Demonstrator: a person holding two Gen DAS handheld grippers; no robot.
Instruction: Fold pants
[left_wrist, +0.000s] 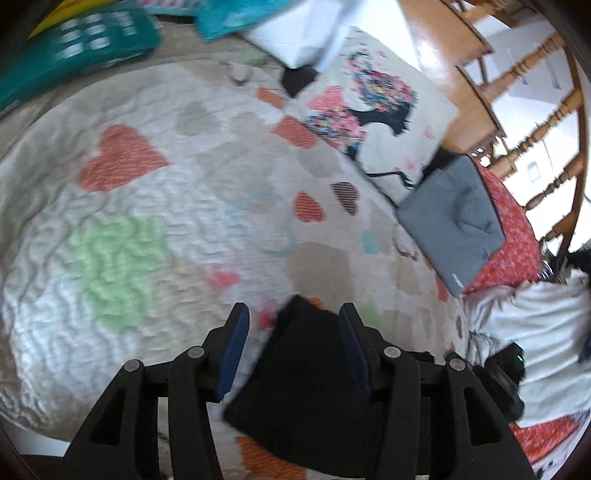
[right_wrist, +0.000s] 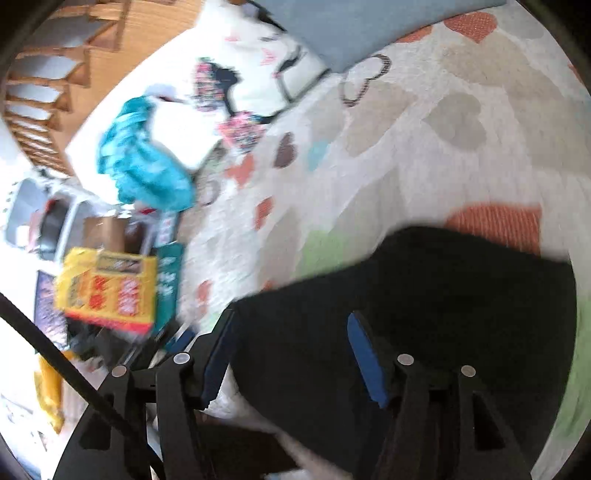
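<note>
The black pants (left_wrist: 303, 387) lie on a white quilt with coloured hearts (left_wrist: 155, 206). In the left wrist view my left gripper (left_wrist: 293, 321) is open, its blue pads either side of a corner of the pants, above the cloth. In the right wrist view the pants (right_wrist: 424, 302) spread as a dark sheet under my right gripper (right_wrist: 291, 328), which is open, its fingers apart over the pants' edge. Both views are blurred. Neither gripper holds the cloth.
A grey folded item (left_wrist: 454, 225) and a flowered pillow (left_wrist: 373, 110) lie at the quilt's far right, by a red cloth (left_wrist: 513, 243). Teal cloth (right_wrist: 144, 166), a white box (right_wrist: 181, 136) and a yellow box (right_wrist: 107, 288) sit at the left. Wooden stairs (left_wrist: 517, 85) stand beyond.
</note>
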